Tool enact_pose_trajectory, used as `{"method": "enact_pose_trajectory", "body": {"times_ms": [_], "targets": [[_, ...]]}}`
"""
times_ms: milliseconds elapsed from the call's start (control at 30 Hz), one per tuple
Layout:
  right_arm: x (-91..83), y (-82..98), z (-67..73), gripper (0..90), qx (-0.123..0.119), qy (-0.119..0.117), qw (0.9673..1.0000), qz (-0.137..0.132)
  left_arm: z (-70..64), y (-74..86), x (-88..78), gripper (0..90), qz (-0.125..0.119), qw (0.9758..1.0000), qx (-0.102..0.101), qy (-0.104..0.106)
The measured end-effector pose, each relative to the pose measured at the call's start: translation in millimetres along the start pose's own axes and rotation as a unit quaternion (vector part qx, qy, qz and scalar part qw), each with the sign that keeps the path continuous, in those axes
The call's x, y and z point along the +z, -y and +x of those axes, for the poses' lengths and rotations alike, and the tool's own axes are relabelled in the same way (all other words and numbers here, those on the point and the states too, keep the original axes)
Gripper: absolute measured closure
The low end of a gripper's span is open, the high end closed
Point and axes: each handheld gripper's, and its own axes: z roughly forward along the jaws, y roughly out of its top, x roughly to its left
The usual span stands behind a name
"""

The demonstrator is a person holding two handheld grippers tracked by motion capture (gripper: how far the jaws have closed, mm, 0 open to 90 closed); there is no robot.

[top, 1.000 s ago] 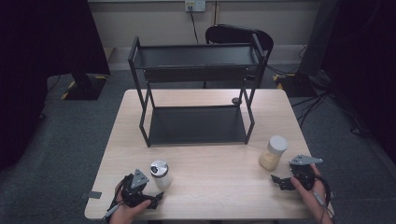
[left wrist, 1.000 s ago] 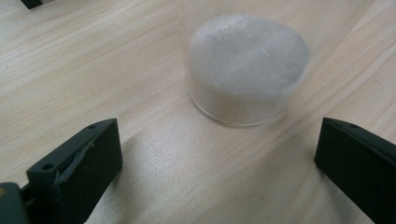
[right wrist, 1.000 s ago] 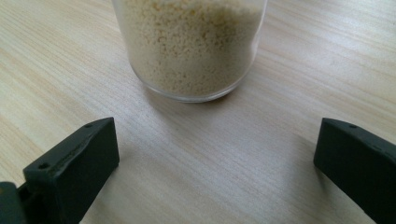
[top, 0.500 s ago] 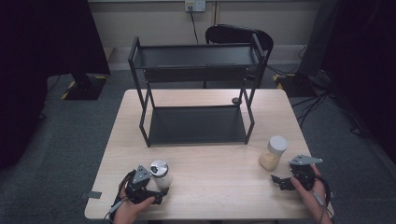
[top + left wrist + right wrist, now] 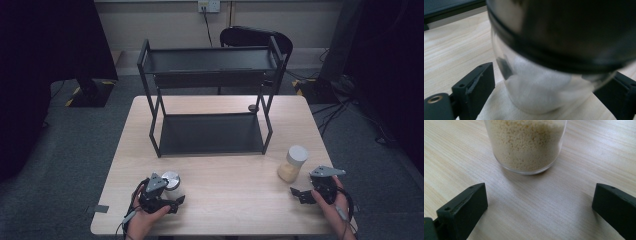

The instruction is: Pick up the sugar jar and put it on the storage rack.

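L gripper (image 5: 167, 194) at the near-left table (image 5: 225, 200) edge has the salt jar (image 5: 171, 181) between its jaws; they've just been closing but the pads aren't pressing on the glass yet. Close squarely on the glass below the dark lid (image 5: 574, 32), low and centred, so it won't tip. R gripper (image 5: 306, 192) sits wide, nothing in it, grain jar (image 5: 293, 163) just beyond. Shelf rack (image 5: 210, 100) stands far-centre, prob. the destination.

jar lid (image 5: 564, 30): blurred, cut off at top in my left gripper view | grain jar (image 5: 525, 145): top cut off | pad contact: can't tell
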Motion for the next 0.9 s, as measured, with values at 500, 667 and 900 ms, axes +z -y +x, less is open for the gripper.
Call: {"method": "enact_pose_trajectory", "body": {"times_ms": [500,667,900], "targets": [[0.0,0.0,0.0,0.0,0.000,0.000,1.0000,0.000,1.9,-6.1,6.4,26.7,-0.004,0.9999,0.009,0.003],[0.0,0.0,0.0,0.0,0.000,0.000,1.0000,0.000,-0.1,-10.8,6.0,28.8,0.002,0.9997,0.025,0.000],[0.0,0.0,0.0,0.0,0.000,0.000,1.0000,0.000,3.6,-15.4,4.9,30.1,0.001,0.9998,0.021,0.004]]}}
